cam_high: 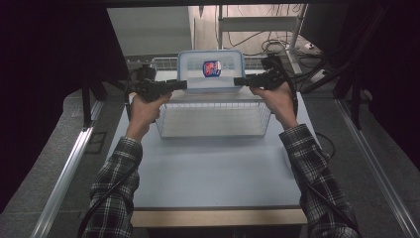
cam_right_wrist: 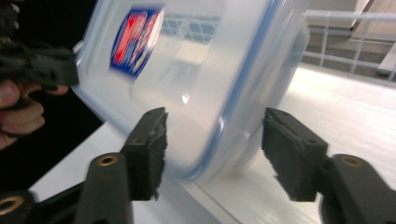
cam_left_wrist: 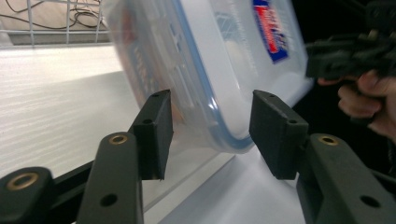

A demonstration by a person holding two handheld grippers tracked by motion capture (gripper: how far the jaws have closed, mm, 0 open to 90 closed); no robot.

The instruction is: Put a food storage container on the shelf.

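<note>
A clear plastic container (cam_high: 210, 69) with a blue-rimmed lid and a red and blue label stands tilted up on its edge at the far side of the table. My left gripper (cam_high: 184, 85) is at its left lower corner and my right gripper (cam_high: 236, 81) at its right lower corner. In the left gripper view the open jaws (cam_left_wrist: 210, 100) straddle the container's corner (cam_left_wrist: 219, 60), with gaps on both sides. The right gripper view has its jaws (cam_right_wrist: 215, 116) open around the other corner (cam_right_wrist: 196, 70). The container looks blurred in both gripper views.
An empty wire basket (cam_high: 213, 119) sits just in front of the container on the pale table (cam_high: 213, 168). A white slab (cam_left_wrist: 56, 102) lies under the container. Wire racking (cam_high: 163, 62) and cables lie behind. Dark curtains flank the table.
</note>
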